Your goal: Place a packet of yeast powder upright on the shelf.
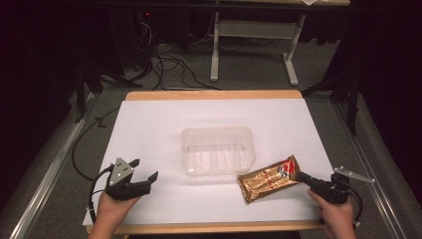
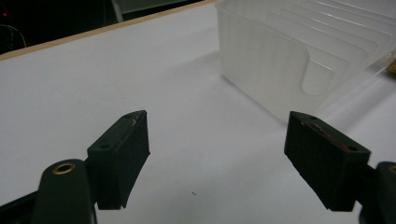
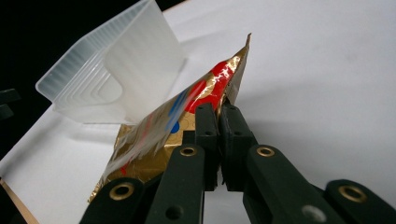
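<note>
A gold foil packet (image 1: 268,179) with red and blue print lies at the front right of the white table, beside a clear plastic tub (image 1: 217,151). My right gripper (image 1: 302,176) is shut on the packet's right end. In the right gripper view the black jaws (image 3: 219,119) pinch the packet (image 3: 187,112) by its edge, and the pinched end stands raised. The tub (image 3: 107,79) stands just behind it. My left gripper (image 1: 144,171) rests at the front left, open and with nothing between its fingers (image 2: 123,154); the tub (image 2: 289,60) is ahead of it to the right.
The white table top (image 1: 149,124) has a wooden rim at its far edge (image 1: 214,94). Beyond it are cables on the floor (image 1: 169,64) and a white desk frame (image 1: 254,40). Metal rails run along both sides of the table.
</note>
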{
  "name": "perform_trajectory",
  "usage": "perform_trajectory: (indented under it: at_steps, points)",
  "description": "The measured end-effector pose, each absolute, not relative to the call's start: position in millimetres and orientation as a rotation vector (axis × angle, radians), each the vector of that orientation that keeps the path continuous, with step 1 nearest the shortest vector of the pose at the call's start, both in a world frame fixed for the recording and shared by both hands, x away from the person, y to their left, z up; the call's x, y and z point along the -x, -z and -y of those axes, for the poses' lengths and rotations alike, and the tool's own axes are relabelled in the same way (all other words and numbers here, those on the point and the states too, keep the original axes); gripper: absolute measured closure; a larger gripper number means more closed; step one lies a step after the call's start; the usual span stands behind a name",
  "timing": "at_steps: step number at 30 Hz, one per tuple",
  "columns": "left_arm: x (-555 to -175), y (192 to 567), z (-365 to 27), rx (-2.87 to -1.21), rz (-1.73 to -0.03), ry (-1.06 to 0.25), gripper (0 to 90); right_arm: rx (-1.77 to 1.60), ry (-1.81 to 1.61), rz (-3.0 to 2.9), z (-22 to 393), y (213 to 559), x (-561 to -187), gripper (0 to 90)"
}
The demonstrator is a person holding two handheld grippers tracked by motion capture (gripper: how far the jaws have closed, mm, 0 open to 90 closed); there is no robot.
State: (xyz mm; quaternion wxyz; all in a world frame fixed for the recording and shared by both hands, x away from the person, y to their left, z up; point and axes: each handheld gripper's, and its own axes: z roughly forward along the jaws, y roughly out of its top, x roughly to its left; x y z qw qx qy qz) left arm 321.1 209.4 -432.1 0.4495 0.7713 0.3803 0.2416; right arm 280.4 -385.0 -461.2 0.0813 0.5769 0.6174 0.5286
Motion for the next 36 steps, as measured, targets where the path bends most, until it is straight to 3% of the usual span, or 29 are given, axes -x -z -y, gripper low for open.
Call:
perform_trajectory:
  at_steps: [36]
  points:
    - [-317.1,432.0,-220.3,-1.900,-0.960,-0.618,22.9,-1.331,-1.632,-1.746,356.5,407.9,-263.4,89.3]
